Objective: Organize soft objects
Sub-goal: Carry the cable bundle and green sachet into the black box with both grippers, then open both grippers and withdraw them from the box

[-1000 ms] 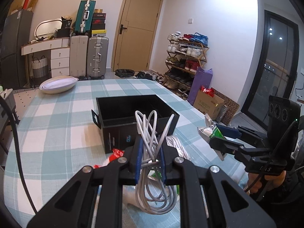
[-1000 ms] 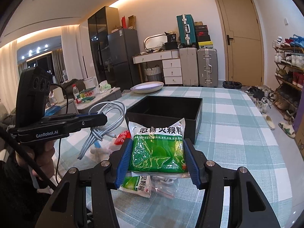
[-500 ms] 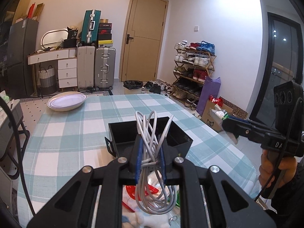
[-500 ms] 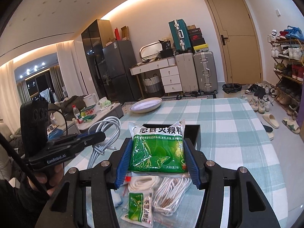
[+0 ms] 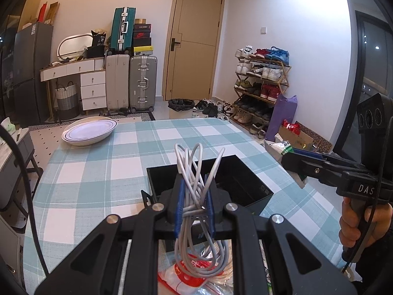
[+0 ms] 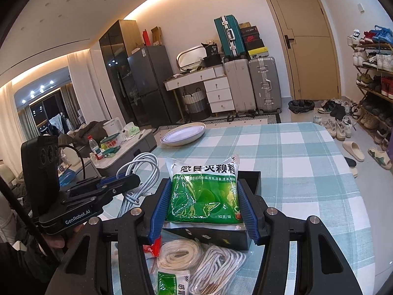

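Note:
My left gripper (image 5: 194, 190) is shut on a coiled grey cable (image 5: 196, 172), which hangs above the near edge of the open black box (image 5: 245, 184). In the right wrist view the same cable (image 6: 140, 172) shows at the left, in the left gripper (image 6: 118, 184). My right gripper (image 6: 202, 196) is shut on a green medicine packet (image 6: 203, 191), held above the black box (image 6: 250, 179). The left wrist view shows the right gripper (image 5: 292, 158) at the right, over the table's right edge, with a hand (image 5: 356, 223) on its handle.
White rope coils (image 6: 216, 265), a small green sachet (image 6: 172, 282) and a red-and-white bag (image 5: 186, 272) lie on the checked tablecloth (image 5: 98, 167) in front of the box. A white oval dish (image 5: 89, 130) sits at the far left corner. Suitcases, drawers and a shoe rack stand beyond.
Both grippers have risen and drawn back with their loads, so the box now sits lower and nearer under the fingers. More loose items show below. Neither grip changed.

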{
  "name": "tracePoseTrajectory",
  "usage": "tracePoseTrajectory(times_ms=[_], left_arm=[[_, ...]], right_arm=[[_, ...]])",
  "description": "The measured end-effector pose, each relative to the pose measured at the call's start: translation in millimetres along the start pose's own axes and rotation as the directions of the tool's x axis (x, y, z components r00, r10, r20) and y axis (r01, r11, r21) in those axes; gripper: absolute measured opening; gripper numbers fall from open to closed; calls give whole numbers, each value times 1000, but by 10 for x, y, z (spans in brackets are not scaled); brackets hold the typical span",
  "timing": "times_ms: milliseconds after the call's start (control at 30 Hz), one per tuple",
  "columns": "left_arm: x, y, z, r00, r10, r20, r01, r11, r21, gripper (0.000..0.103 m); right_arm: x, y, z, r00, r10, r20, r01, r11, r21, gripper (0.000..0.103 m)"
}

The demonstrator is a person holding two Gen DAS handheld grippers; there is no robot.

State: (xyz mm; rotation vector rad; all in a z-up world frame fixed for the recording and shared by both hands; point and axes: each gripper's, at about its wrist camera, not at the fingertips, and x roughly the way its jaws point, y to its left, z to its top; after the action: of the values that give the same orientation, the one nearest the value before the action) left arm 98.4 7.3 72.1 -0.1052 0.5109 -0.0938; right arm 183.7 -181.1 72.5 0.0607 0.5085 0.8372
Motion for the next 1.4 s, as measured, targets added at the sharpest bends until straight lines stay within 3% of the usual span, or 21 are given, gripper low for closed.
tracePoseTrajectory(times_ms=[533, 1067, 1133, 1200, 1267, 1367, 1400], left_arm=[[517, 13, 46, 997, 28, -67, -27, 1000, 14, 14], [784, 11, 73, 993, 26, -111, -21, 999, 46, 13], [773, 6, 72, 993, 30, -118, -24, 998, 49, 19], [728, 18, 70, 993, 25, -118, -20, 999, 43, 41], [658, 39, 67, 994, 22, -106, -19, 999, 34, 53], [550, 58, 48, 994, 36, -103, -31, 999, 43, 53], [516, 66, 32, 994, 45, -103, -41, 998, 46, 57]], right_arm=[[679, -133, -41, 994, -64, -90, 59, 996, -60, 55], [984, -219, -74, 989, -74, -124, 64, 994, -87, 55], [967, -211, -74, 991, -67, -117, 56, 994, -95, 63], [922, -205, -70, 992, -80, -101, 69, 992, -103, 72], [846, -209, -67, 993, -84, -86, 76, 992, -101, 78], [732, -215, -67, 993, -91, -77, 83, 992, -98, 88], [682, -220, -74, 992, -93, -79, 86, 992, -92, 95]])
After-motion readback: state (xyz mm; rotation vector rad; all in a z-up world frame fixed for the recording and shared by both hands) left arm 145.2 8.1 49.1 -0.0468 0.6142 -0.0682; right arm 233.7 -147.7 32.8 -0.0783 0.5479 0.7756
